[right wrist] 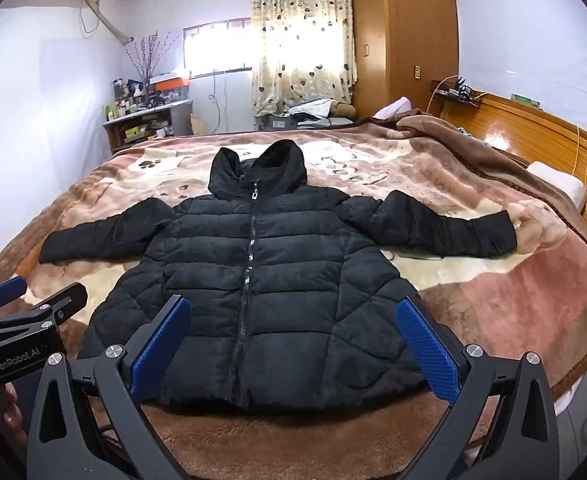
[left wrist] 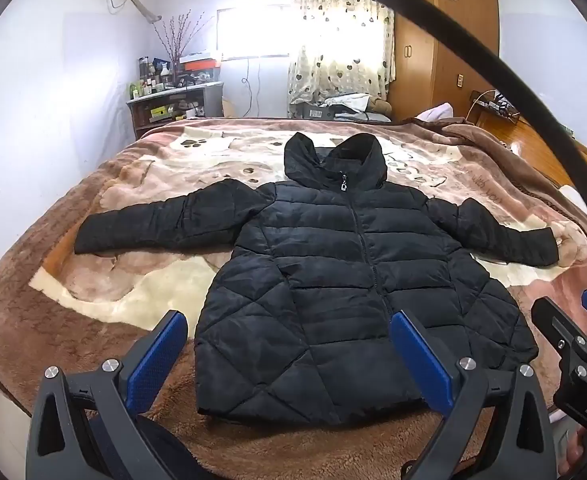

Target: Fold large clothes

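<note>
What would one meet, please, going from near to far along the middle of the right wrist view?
right gripper → jacket hem → zip pull → hood → paw-print blanket → curtain

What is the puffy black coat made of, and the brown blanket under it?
The coat looks like thin synthetic shell fabric over padding: stitched puffy panels, a slight sheen. The blanket looks like soft plush fleece: fuzzy pile, printed paw marks. Neither fibre can be told for sure.
</note>
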Motion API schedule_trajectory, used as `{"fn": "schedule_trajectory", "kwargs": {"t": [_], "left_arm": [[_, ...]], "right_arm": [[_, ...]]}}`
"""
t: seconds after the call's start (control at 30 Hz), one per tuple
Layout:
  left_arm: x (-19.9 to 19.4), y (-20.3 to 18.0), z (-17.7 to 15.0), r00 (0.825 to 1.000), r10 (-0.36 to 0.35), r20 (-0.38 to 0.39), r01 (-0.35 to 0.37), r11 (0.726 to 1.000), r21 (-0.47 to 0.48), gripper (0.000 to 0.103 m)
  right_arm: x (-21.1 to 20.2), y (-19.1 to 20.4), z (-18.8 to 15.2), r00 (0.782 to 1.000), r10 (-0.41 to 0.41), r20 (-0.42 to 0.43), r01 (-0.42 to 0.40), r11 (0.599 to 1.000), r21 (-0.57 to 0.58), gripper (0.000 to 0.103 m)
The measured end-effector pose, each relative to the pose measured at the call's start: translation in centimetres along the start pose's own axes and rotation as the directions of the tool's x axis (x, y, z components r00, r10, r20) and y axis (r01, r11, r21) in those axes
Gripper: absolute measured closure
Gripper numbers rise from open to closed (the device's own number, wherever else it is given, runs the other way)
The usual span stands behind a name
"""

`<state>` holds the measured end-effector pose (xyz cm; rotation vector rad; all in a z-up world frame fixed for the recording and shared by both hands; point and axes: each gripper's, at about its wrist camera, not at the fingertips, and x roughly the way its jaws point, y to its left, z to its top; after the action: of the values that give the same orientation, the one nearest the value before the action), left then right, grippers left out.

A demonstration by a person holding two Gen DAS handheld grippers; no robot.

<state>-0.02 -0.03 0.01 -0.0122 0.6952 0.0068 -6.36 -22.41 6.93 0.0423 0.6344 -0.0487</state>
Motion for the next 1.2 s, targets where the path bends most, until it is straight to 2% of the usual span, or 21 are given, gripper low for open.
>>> {"fn": "schedule_trajectory", "kwargs": {"t": [0.4, 1.2], "left_arm": [[0.35, 0.91, -0.78, 1.0, -0.013, -0.021, 0.013, 1.0, -0.009, 0.0], [0.75, 0.44, -0.75, 0.999, 0.004, -0.037, -0.004, 1.0, -0.007, 0.0]], "right_arm": [[-0.21, 0.31, -0.17, 1.0, -0.005, -0.013, 0.005, 1.0, 0.002, 0.0], [0.0, -0.35, -0.3, 1.0, -0.009, -0.02, 0.009, 1.0, 0.0, 0.0]]}}
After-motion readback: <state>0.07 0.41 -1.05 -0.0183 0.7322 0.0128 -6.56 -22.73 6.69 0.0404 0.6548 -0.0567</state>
